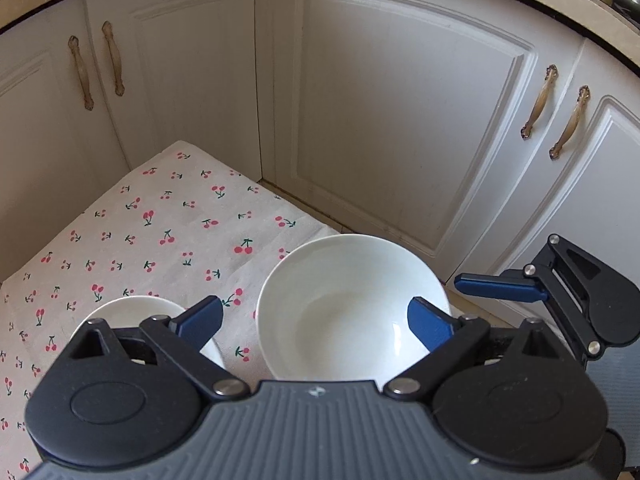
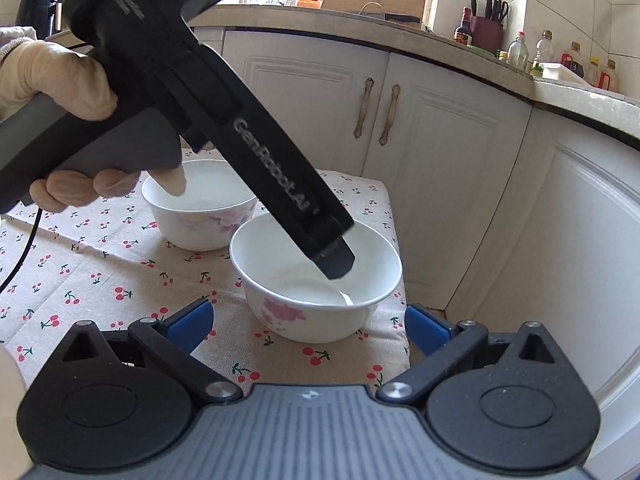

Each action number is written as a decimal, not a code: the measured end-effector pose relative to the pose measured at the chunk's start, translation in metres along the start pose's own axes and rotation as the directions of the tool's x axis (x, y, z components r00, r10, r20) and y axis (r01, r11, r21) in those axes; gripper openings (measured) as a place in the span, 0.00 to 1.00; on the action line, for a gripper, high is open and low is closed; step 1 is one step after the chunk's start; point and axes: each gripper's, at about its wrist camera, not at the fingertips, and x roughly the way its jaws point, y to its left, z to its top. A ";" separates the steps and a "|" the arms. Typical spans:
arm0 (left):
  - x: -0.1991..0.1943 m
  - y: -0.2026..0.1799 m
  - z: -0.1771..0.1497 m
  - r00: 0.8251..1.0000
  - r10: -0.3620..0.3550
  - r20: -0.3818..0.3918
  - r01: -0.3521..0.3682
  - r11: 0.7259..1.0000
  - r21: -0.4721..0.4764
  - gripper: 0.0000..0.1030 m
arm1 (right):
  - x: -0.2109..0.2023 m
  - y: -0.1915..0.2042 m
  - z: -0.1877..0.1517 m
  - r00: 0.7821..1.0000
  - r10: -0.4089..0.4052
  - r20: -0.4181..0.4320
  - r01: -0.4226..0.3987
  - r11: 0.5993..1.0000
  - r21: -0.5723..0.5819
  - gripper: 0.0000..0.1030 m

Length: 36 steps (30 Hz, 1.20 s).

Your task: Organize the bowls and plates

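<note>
Two white bowls stand on a cherry-print cloth (image 1: 160,232). The near bowl (image 1: 344,304) (image 2: 316,312) has a pink flower on its side and sits by the cloth's right edge. The second bowl (image 1: 132,310) (image 2: 200,216) is just beyond it to the left. My left gripper (image 1: 316,326) (image 2: 336,264) hangs open over the near bowl, tilted down into it, its right fingertip by the bowl's right rim and no pad pressing. My right gripper (image 2: 310,324) is open and empty, just short of the near bowl. Its one visible finger (image 1: 500,287) shows in the left wrist view.
A gloved hand (image 2: 52,76) holds the left gripper's handle, with a black cable (image 2: 24,248) trailing from it. White cabinet doors (image 1: 400,120) stand close behind and right of the cloth. Bottles and a knife holder (image 2: 486,32) crowd the countertop above.
</note>
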 end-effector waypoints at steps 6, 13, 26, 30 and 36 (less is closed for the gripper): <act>0.009 0.001 0.003 1.000 -0.028 -0.008 0.028 1.000 0.001 0.91 | 0.012 -0.003 0.001 1.000 -0.002 -0.011 0.002 1.000 -0.001 0.99; 0.016 0.004 0.003 0.999 -0.046 -0.025 0.046 0.999 -0.007 0.86 | 0.017 -0.005 0.004 1.000 0.013 -0.008 -0.013 1.000 0.018 0.95; 0.019 0.000 0.002 0.996 -0.078 -0.034 0.078 0.997 0.002 0.80 | 0.019 -0.008 0.004 1.000 0.022 -0.006 -0.022 0.999 0.039 0.89; 0.019 0.001 0.002 0.996 -0.078 -0.032 0.079 0.997 0.001 0.80 | 0.018 -0.011 0.004 1.000 0.024 -0.006 -0.023 0.998 0.051 0.88; 0.018 0.000 0.001 0.997 -0.075 -0.031 0.075 0.997 0.006 0.80 | 0.018 -0.010 0.007 1.000 0.022 -0.018 -0.021 0.999 0.049 0.88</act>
